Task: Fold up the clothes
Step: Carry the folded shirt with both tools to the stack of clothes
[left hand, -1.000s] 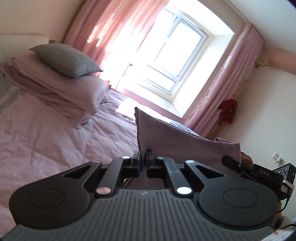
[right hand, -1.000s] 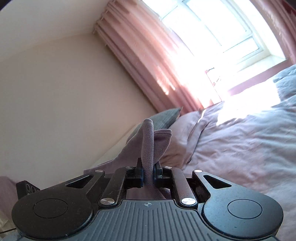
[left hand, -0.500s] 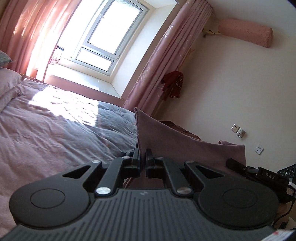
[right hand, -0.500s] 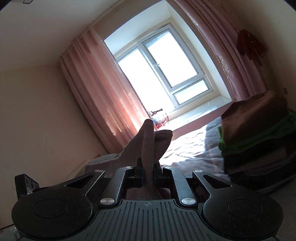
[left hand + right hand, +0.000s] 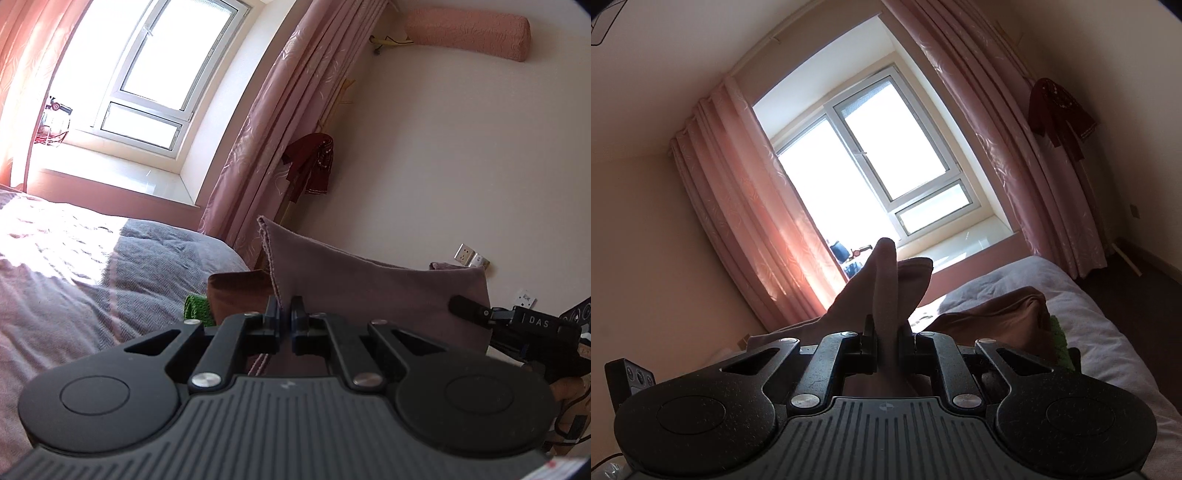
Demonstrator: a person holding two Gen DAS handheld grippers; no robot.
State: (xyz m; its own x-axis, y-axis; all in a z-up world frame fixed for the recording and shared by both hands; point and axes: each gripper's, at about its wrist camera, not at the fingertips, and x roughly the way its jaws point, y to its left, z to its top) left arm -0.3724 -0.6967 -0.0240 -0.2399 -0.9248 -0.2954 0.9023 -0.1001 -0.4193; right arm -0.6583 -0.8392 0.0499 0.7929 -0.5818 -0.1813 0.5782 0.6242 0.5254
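Note:
A folded mauve garment (image 5: pixel 369 291) hangs stretched in the air between both grippers. My left gripper (image 5: pixel 284 314) is shut on its left corner, the hemmed edge sticking up past the fingers. In the right wrist view my right gripper (image 5: pixel 886 332) is shut on the other end of the mauve garment (image 5: pixel 886 280), a bunched fold rising between the fingers. The right gripper's black body (image 5: pixel 524 325) shows at the far right of the left wrist view. Below lies a stack of folded clothes (image 5: pixel 1001 314), brown on top with a green piece (image 5: pixel 197 308).
A bed with a lilac and grey cover (image 5: pixel 74 273) fills the left. A bright window (image 5: pixel 879 162) with pink curtains (image 5: pixel 266 147) is ahead. A dark red garment (image 5: pixel 310 166) hangs by the wall. Wall sockets (image 5: pixel 471 254) sit at the right.
Both grippers have swung right with the garment, from the pillows and headboard side toward the window end. The stack of folded clothes now sits just beneath the garment.

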